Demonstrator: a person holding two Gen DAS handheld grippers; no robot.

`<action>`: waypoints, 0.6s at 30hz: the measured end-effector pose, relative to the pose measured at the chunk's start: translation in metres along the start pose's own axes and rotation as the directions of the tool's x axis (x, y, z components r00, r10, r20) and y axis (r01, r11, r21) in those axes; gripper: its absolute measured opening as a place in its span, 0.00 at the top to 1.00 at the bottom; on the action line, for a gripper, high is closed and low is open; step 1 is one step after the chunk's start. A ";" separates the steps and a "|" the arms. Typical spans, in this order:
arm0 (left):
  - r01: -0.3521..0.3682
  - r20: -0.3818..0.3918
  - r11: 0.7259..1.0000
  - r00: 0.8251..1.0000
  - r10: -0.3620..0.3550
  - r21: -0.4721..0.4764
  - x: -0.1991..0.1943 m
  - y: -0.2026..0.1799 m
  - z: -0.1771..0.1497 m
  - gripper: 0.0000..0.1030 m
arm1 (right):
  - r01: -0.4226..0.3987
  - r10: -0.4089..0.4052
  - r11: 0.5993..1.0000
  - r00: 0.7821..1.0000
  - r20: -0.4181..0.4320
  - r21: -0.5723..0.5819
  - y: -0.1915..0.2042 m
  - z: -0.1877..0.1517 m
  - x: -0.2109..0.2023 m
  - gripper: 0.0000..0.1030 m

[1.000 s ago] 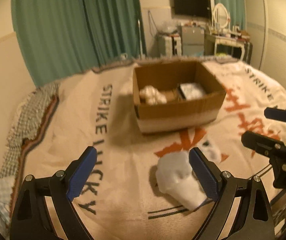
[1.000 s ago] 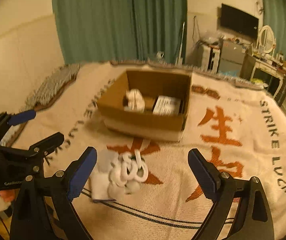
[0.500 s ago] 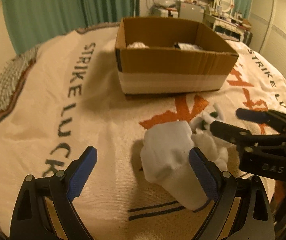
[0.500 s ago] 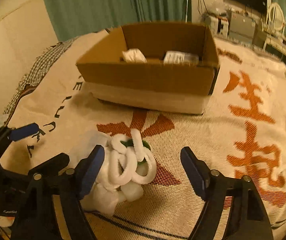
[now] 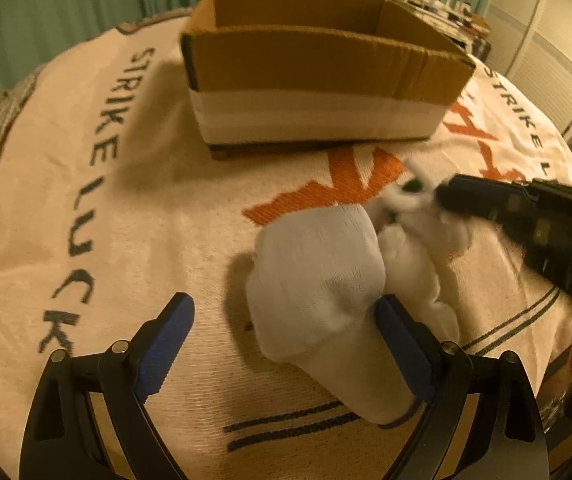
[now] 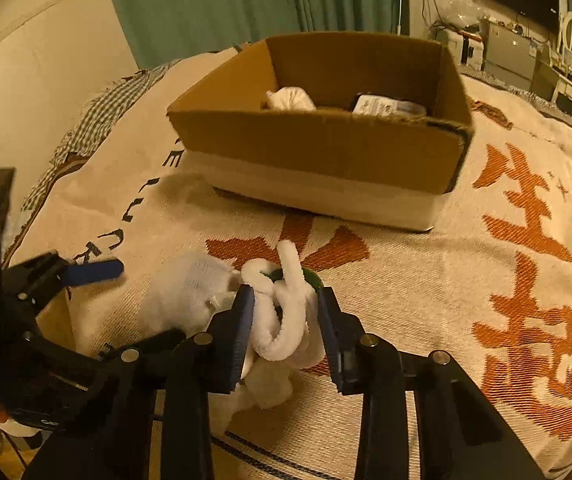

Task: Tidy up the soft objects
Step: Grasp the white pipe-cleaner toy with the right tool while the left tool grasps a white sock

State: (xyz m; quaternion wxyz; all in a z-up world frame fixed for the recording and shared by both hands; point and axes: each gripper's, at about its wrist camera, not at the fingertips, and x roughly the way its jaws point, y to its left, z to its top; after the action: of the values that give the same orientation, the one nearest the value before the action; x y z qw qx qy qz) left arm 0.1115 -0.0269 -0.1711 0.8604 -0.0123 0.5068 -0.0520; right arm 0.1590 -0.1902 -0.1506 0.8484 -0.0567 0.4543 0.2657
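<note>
My right tool (image 6: pixel 284 312) has its pads squeezed narrow on the fuzzy white looped toy (image 6: pixel 286 312), which bulges out between them; a bit of green shows behind the loops. My left tool (image 5: pixel 286 344) stands wide, its blue pads either side of the white sock (image 5: pixel 318 276), the right-hand pad touching the sock's edge, the left-hand one well off it. Nothing gripped there. Both soft things lie on the printed blanket (image 6: pixel 426 300), touching each other, the sock on the left, the toy on the right.

What the next move turns on: the cardboard box (image 6: pixel 326 148) sits straight ahead of both tools, beyond the pile, its near wall between toy and opening. The sock's long axis runs toward me, cuff end nearest the left tool. I judge the right one must lift the toy up over that wall, and the sock may drag along where they touch.
</note>
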 end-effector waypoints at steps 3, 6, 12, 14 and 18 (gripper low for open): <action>0.023 -0.010 1.000 1.000 -0.023 0.015 0.004 -0.002 0.004 0.10 | -0.002 0.002 1.000 1.000 0.007 0.014 -0.005 0.003 -0.003 0.98; 0.076 -0.026 0.997 0.997 -0.076 0.009 0.010 0.000 0.006 0.25 | -0.010 0.011 1.000 1.000 -0.003 0.018 -0.008 0.003 0.000 0.98; 0.147 -0.032 0.989 0.989 -0.146 0.018 0.003 0.003 0.005 0.53 | -0.020 0.020 1.000 1.000 -0.007 -0.001 -0.006 0.002 0.002 0.98; 0.136 -0.013 0.990 0.991 -0.136 0.022 -0.006 0.008 0.006 0.56 | -0.020 0.020 1.000 1.000 0.002 -0.004 -0.006 0.002 -0.002 0.98; 0.099 0.039 0.995 0.994 -0.100 0.020 -0.024 0.023 0.008 0.57 | 0.019 -0.019 0.998 1.000 -0.002 -0.061 0.002 -0.001 -0.007 0.96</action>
State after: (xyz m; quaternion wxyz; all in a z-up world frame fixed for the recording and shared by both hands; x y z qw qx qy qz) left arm 0.1083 -0.0019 -0.1479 0.8668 -0.0307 0.4878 -0.0993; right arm 0.1539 -0.1920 -0.1455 0.8483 -0.0873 0.4464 0.2712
